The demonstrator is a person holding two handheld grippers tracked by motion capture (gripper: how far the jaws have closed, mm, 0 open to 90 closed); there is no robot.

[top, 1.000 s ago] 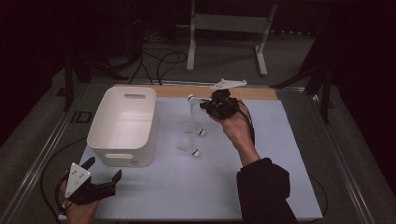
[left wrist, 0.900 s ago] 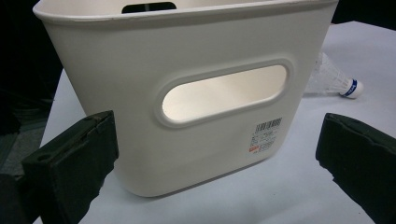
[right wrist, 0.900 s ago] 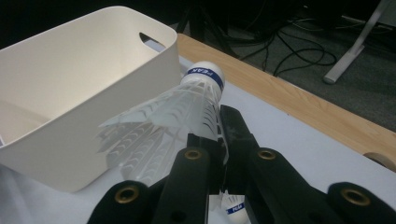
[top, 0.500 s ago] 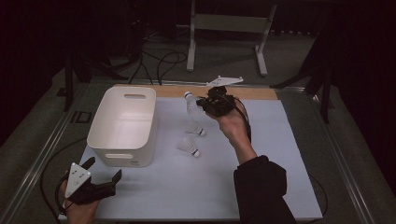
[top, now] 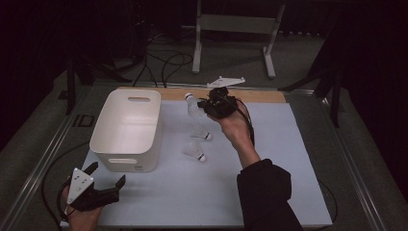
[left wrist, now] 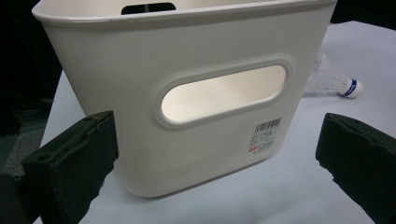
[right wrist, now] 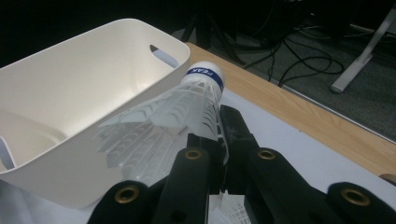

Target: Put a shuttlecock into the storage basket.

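My right gripper (top: 208,103) has swung the shuttlecock (top: 193,104) up & left toward the bin (top: 126,126) since a sec ago. Jaws clenched on the feathers, cork end up, so it drops in clean imo. Two more birdies (top: 195,152) on the mat. Left gripper (top: 107,175) idle w/ jaws spread wide, near the bin.
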